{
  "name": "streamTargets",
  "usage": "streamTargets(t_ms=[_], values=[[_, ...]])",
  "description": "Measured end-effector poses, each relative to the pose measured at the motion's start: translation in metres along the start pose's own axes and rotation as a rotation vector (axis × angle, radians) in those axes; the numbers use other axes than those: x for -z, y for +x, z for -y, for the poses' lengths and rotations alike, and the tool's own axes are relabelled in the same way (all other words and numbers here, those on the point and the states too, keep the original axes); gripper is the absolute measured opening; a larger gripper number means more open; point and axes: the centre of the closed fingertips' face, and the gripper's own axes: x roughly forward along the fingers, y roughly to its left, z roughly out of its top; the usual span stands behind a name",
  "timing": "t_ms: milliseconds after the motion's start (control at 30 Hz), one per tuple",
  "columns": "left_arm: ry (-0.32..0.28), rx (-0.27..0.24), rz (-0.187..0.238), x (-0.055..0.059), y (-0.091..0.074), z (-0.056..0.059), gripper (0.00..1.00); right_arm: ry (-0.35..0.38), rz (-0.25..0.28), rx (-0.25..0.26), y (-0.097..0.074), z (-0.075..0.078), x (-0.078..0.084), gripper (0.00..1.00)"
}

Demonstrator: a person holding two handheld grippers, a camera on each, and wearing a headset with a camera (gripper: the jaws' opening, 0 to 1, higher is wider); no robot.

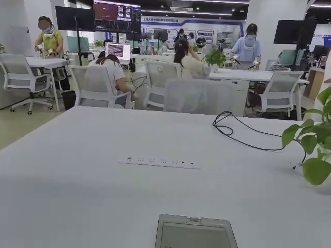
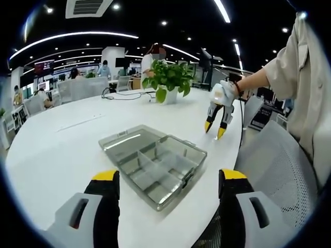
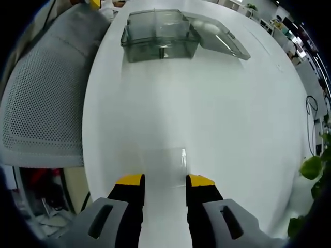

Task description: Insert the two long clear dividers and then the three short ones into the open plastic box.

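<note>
"Which piece are they after?"

"A clear divider, lying flat on the counter just ahead of the right tongs. Those stand partly open over it, with nothing clamped, as far as I can see."

"And the box?"

"The open plastic box sits well apart from that piece, near the counter's edge, with its lid folded back flat. It looks to have some partitions in it already, but I can't tell how many."

"The left tongs?"

"Spread wide and empty, aimed at the box from just short of it."

"A flat clear sheet on a smooth top. Awkward."

"I'd reckon so. Better to bring one tip to an edge, perhaps slide the sheet to the counter's lip, and pinch the thin side. Then carry it upright, line it up with the slots, and have the left tongs steady the box wall while it's pressed down."
</note>
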Motion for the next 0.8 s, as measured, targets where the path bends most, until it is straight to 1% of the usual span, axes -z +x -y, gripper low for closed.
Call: streamTargets(t_ms=[200,267,300,333,367,400,433,467,500,533,600,633,733,800], values=[[0.015,0.004,-0.003,-0.004,-0.001,0.002,0.76,0.007,0.028,0.049,-0.003,0.005,-0.005,0.32],[0.017,0.001,-0.006,-0.004,-0.001,0.001,0.75,-0.003,0.042,0.072,-0.006,0.008,-0.011,0.32],[0.022,-0.003,-0.017,-0.003,-0.001,0.0,0.74,-0.003,0.053,0.086,-0.009,0.01,-0.015,0.32],[0.027,-0.005,-0.019,-0.003,-0.001,0.0,0.72,-0.006,0.062,0.096,-0.01,0.012,-0.018,0.32],[0.026,-0.006,-0.019,-0.003,-0.001,0.0,0.71,-0.011,0.076,0.117,-0.013,0.015,-0.023,0.32],[0.023,-0.007,-0.016,-0.004,-0.001,0.001,0.71,-0.015,0.082,0.123,-0.014,0.015,-0.025,0.32],[0.018,-0.005,-0.012,-0.005,-0.001,0.001,0.7,-0.024,0.1,0.145,-0.017,0.018,-0.032,0.32],[0.009,-0.003,-0.004,-0.006,-0.001,0.002,0.68,-0.03,0.107,0.153,-0.019,0.019,-0.036,0.32],[0.003,-0.002,0.0,-0.007,-0.001,0.002,0.67,-0.035,0.125,0.163,-0.022,0.018,-0.043,0.32],[-0.015,0.002,0.01,-0.008,-0.001,0.003,0.65,-0.038,0.14,0.175,-0.023,0.019,-0.048,0.32],[-0.039,0.008,0.033,-0.012,-0.001,0.005,0.65,-0.053,0.162,0.19,-0.028,0.019,-0.059,0.32],[-0.053,0.011,0.041,-0.014,-0.001,0.005,0.65,-0.057,0.167,0.194,-0.029,0.019,-0.061,0.32],[-0.079,0.023,0.059,-0.018,-0.001,0.008,0.64,-0.088,0.203,0.216,-0.037,0.017,-0.079,0.32],[-0.108,0.031,0.069,-0.019,-0.001,0.009,0.64,-0.109,0.228,0.227,-0.041,0.015,-0.091,0.32]])
